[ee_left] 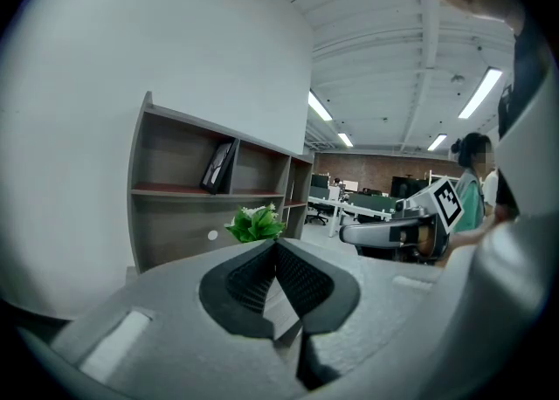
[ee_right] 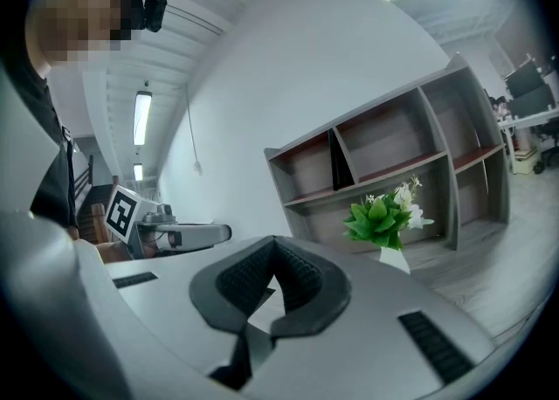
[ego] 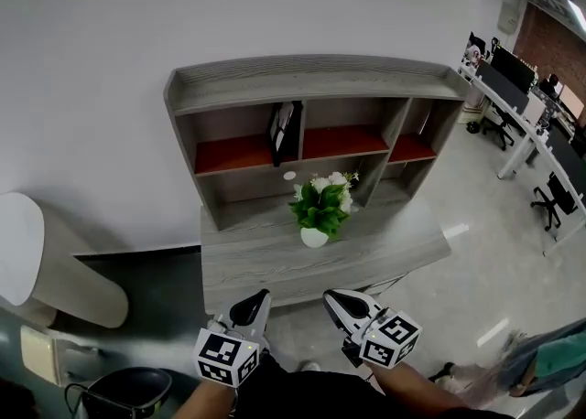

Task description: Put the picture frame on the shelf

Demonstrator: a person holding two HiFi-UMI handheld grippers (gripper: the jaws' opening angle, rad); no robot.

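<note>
A dark picture frame (ego: 286, 132) stands upright on the red upper board of the grey shelf unit (ego: 311, 74), leaning by a divider; it also shows in the left gripper view (ee_left: 218, 165) and the right gripper view (ee_right: 341, 167). My left gripper (ego: 259, 296) and right gripper (ego: 331, 296) hang side by side near my body, in front of the desk edge and well short of the shelf. Both point towards the shelf. The left gripper's (ee_left: 276, 245) pads meet with nothing between them. The right gripper (ee_right: 273, 245) is also shut and empty.
A green plant with white flowers in a white pot (ego: 320, 207) stands on the grey desk top (ego: 265, 262) in front of the shelf. A black bin (ego: 128, 392) sits at lower left. Office desks and chairs (ego: 536, 124) fill the right side.
</note>
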